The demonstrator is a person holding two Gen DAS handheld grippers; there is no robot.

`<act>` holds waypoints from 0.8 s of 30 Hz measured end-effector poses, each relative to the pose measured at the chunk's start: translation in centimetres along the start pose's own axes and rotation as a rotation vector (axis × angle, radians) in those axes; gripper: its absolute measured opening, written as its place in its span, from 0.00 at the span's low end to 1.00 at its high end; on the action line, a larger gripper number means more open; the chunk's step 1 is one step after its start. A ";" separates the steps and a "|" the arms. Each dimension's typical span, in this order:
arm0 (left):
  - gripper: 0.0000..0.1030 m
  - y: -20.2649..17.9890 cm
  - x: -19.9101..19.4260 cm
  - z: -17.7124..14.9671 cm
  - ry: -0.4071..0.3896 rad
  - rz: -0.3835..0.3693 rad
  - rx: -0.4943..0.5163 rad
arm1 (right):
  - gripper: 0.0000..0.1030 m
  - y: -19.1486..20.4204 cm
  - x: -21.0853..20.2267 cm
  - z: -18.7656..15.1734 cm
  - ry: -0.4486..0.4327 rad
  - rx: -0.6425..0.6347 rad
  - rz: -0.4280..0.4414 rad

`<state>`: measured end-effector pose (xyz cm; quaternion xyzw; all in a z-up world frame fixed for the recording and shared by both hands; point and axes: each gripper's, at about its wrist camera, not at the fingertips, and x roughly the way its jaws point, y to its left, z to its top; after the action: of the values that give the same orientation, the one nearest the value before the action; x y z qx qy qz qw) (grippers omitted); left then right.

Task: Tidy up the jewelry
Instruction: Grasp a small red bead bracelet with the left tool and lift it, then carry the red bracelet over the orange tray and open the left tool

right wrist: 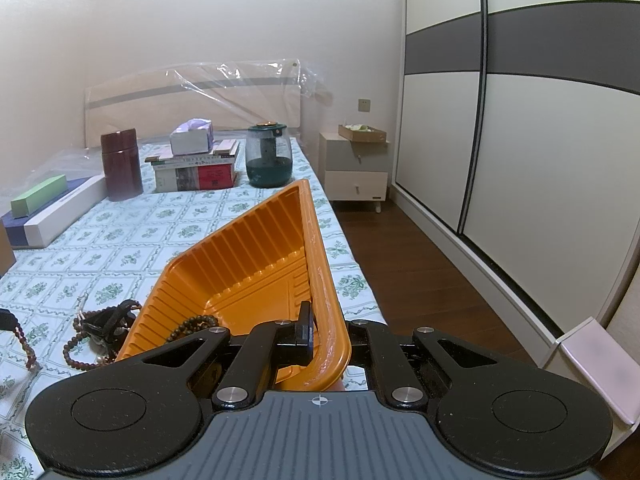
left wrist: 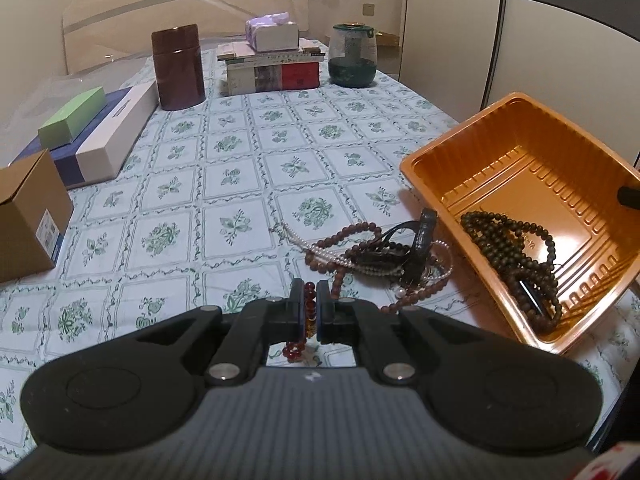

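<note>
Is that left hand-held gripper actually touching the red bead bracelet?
Touching. The left wrist view shows the left hand-held gripper shut on the red bead bracelet, beads pinched between both pads.

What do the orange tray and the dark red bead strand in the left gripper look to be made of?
Orange ribbed tray: thin moulded plastic, semi-glossy, judging by its pressed ridges and highlights on its rolled rim. Dark red bead strand, pinched in the left gripper: glossy, slightly translucent round beads, possibly glass, resin or stone; the look cannot settle which.

Boxes, books and jars at the bed's far end

A brown canister (left wrist: pixel 178 68) stands beside stacked books (left wrist: pixel 272 70) with a tissue box (left wrist: pixel 274 34) on top; a green jar (left wrist: pixel 353 56) sits near a nightstand (right wrist: pixel 355 168).
</note>
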<state>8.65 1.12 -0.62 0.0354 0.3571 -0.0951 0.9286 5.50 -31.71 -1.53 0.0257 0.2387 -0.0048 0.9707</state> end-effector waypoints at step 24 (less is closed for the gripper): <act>0.04 -6.2 -2.0 5.1 -0.097 -0.252 0.060 | 0.06 0.2 0.0 -0.1 -0.002 -0.001 0.002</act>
<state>9.30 -5.34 4.52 0.0135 0.3103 -0.2232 0.9240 5.48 -31.55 -1.59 0.0256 0.2379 -0.0039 0.9709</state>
